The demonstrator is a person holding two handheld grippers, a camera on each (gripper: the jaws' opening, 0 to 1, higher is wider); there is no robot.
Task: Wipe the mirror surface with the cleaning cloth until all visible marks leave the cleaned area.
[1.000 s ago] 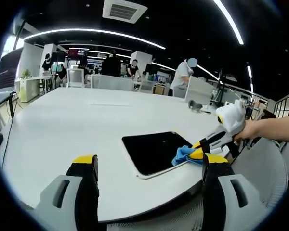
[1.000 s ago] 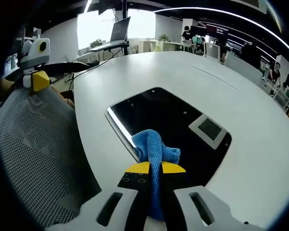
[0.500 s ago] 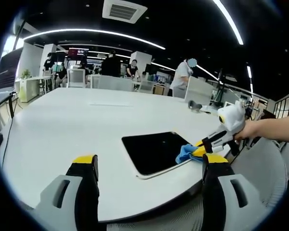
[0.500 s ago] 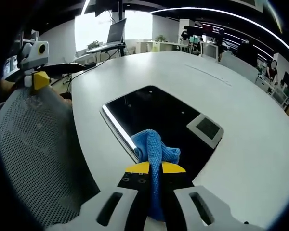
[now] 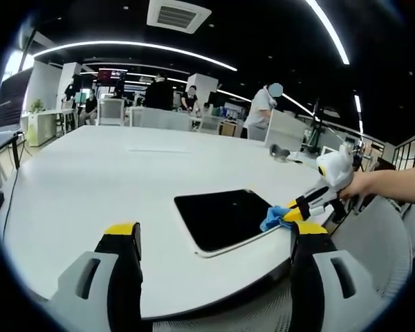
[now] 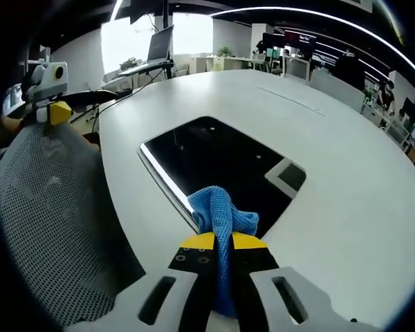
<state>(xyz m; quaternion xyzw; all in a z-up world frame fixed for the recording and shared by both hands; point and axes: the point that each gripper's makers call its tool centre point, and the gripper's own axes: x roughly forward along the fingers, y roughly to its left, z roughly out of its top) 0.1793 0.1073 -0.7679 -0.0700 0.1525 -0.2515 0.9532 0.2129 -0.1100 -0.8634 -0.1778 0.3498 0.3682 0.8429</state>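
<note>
right gripper point(image 6: 220, 238) clamped on blue cloth point(image 6: 220, 213), pressing it at the mirror point(image 6: 214, 155) near edge. left gripper point(image 5: 214, 238) hovers wide, off the table point(image 5: 90, 173).

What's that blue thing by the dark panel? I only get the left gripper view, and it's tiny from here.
Observer: A blue cloth, knitted in texture, pinched in the right gripper, whose jaws are shut on it.
Operator: Is it touching the panel?
Observer: It sits at the near corner of the mirror, over its bright edge.
Operator: The panel looks plain black to me. Anything on it?
Observer: It reflects a ceiling vent as a pale square near its right edge.
Operator: What's beside the table?
Observer: A mesh chair back, with the left gripper above it.
</note>
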